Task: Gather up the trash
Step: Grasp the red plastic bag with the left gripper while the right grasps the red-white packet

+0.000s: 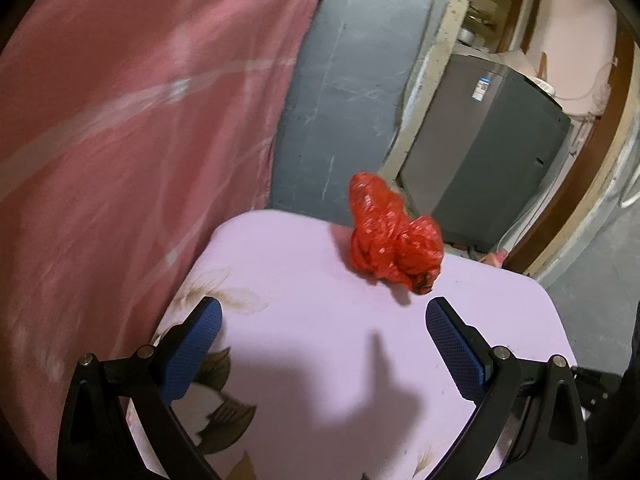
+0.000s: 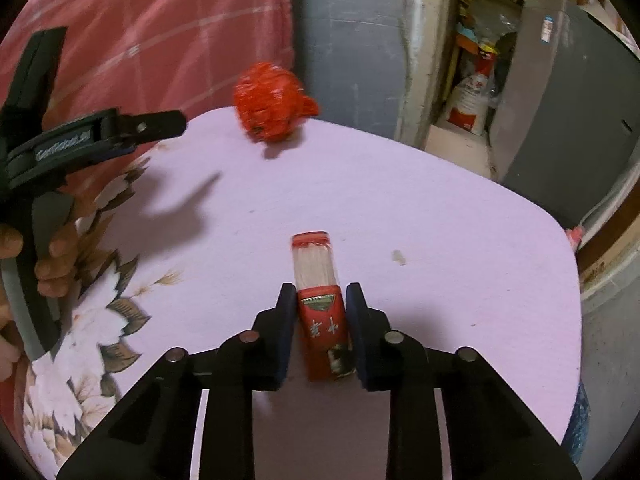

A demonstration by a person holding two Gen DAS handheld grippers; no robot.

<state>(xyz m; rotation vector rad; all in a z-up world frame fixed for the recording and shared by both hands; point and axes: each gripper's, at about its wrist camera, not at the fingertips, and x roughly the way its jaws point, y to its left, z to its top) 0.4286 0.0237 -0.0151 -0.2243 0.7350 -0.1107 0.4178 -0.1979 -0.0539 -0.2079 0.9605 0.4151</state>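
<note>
A crumpled red plastic bag (image 1: 390, 232) lies near the far edge of the lilac flower-print table (image 1: 320, 360); it also shows in the right wrist view (image 2: 272, 106). My left gripper (image 1: 324, 312) is open and empty, a short way in front of the bag; it shows at the left of the right wrist view (image 2: 160, 124). My right gripper (image 2: 318, 296) is shut on a red toothpick jar (image 2: 320, 304) with a clear upper half, held just above the table (image 2: 440, 240).
A pink bed cover (image 1: 120, 100) hangs close behind the table on the left. A grey appliance (image 1: 492, 152) stands by a doorway at the right, with bags and clutter (image 2: 472, 96) beside it. A small scrap (image 2: 399, 257) lies on the table.
</note>
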